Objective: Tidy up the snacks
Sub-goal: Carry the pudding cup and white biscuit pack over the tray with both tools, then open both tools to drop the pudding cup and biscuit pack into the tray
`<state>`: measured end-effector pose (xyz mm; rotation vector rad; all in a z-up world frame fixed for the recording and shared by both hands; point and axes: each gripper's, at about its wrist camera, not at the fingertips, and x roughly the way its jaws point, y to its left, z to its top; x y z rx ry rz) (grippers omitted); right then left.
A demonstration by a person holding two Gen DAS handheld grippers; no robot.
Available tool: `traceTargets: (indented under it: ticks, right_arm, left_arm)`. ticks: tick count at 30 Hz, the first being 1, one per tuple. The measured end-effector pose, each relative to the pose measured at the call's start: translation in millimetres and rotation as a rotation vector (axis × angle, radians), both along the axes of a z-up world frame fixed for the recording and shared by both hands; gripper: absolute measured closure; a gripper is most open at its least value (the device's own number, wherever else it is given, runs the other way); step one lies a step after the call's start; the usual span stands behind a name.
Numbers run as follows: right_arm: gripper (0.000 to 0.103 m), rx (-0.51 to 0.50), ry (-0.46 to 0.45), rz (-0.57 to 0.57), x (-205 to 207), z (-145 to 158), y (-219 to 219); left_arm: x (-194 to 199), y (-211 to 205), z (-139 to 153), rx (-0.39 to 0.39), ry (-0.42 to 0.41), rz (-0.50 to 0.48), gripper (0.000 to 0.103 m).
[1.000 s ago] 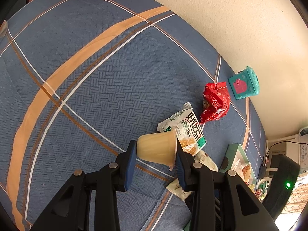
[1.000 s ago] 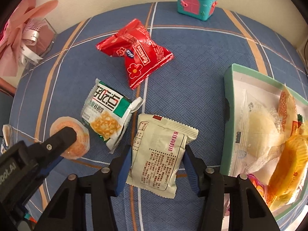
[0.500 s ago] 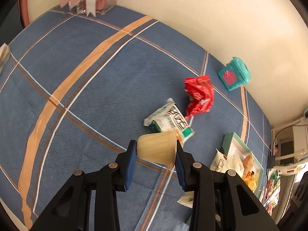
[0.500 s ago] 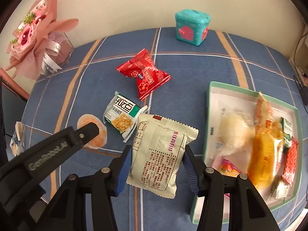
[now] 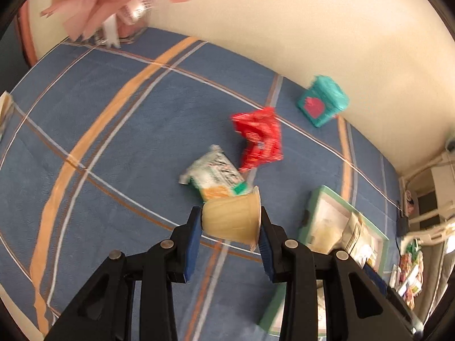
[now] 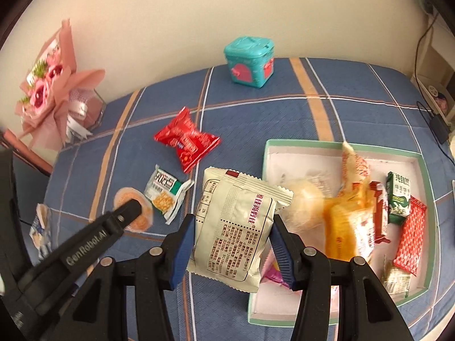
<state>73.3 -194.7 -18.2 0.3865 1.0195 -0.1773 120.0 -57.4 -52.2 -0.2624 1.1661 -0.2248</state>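
My left gripper (image 5: 230, 225) is shut on a pale yellow jelly cup (image 5: 231, 217), which lies on its side between the blue pads, above the blue plaid cloth. In the right wrist view the cup's orange lid (image 6: 133, 213) shows at the tip of the left gripper's black arm. The right gripper (image 6: 232, 245) is shut on a cream snack packet (image 6: 236, 221) with red print, held in the air beside the left rim of a green-edged white box (image 6: 423, 176) that holds several snacks. The box rim (image 5: 327, 193) also shows lower right in the left wrist view.
On the cloth lie a red packet (image 6: 187, 142) and a green-and-white packet (image 6: 166, 191). A teal toy box (image 6: 248, 61) stands by the wall and a pink bouquet (image 6: 48, 96) at the far left. A small packet (image 6: 41, 227) lies at the left edge.
Both grippers have risen from the cloth with the cup and the cream packet still in them. The table items look smaller and more of the box is in view.
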Motion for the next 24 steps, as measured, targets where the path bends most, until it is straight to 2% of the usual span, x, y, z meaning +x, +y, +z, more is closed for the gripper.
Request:
traceTargets:
  ticks: [5, 9, 11, 16, 21, 24]
  right_arm:
    - [0.048, 0.022, -0.061, -0.095, -21.5, 22.8, -54.3]
    - [0.048, -0.028, -0.039, -0.194, -43.3, 22.9, -102.7]
    - [0.048, -0.04, 0.001, -0.245, -53.4, 14.4, -127.2]
    - [0.048, 0.029, 0.1, -0.308, -65.3, -18.2, -170.4]
    - [0.047, 0.082, 0.176, -0.333, -69.0, -49.8, -182.6]
    - [0.044, 0.087, 0.186, -0.332, -68.3, -54.3, -184.1]
  left_arm:
    - [-17.4, -47.4, 10.3, -0.01, -0.022, -0.124, 0.065]
    - [-34.4, -90.0, 6.0, -0.025, 0.002, -0.239, 0.065]
    - [-42.6, -107.2, 3.1, -0.028, 0.018, -0.286, 0.065]
    - [-58.4, -135.4, -4.4, -0.031, 0.052, -0.365, 0.065]
    - [-63.5, -148.2, -24.4, -0.022, 0.121, -0.4, 0.065]
    - [-62.4, -147.6, -29.4, -0.025, 0.154, -0.395, 0.062]
